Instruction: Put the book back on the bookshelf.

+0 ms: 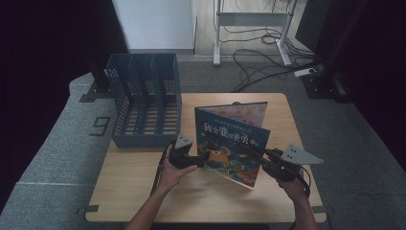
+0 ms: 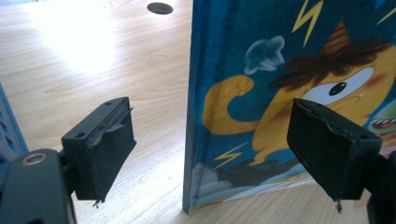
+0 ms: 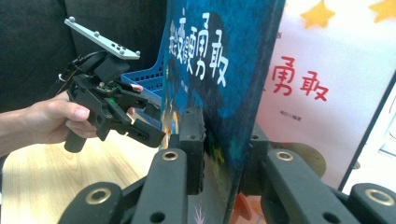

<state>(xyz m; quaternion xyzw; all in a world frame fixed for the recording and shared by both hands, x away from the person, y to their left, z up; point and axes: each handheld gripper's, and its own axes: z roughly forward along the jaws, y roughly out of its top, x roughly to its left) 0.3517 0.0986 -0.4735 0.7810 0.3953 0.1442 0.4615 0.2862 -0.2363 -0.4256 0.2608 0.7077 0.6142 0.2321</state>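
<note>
Right gripper [image 3: 219,154] sits nearest the lens in its own view: jaws pressed onto the front cover of the picture book [image 1: 233,141], pinching it at the open edge, low down. The book stands upright on the wooden table [image 1: 143,187], spread in a V, roughly centre of the table between both hands.

Left gripper [image 2: 210,154] is spread wide, jaws either side of the book's spine edge, not touching it. In the left gripper view the spine sits closer to the left jaw, and the bottom corner rests on the table.

Handling, my read:
- Thin hardcover, light, stiff boards. Won't sag if held by a board, but the covers hinge freely, so a one-sided pinch lets it swing or flop open.
- Cover looks glossy, so likely slippery under the pads. Grip deep, not at the very lip.
- Best hold: the spine edge with the left gripper, mid to low height, closing both covers together. The right one's pinch on a single cover alone is a weak hold.
- Risk: it tips over if the right gripper lets go before the left one clamps.

Containers: blue file rack [image 1: 146,98] at the table's far left, three upright slots with perforated walls. All the slots look empty. It stands near the book, not touching.
</note>
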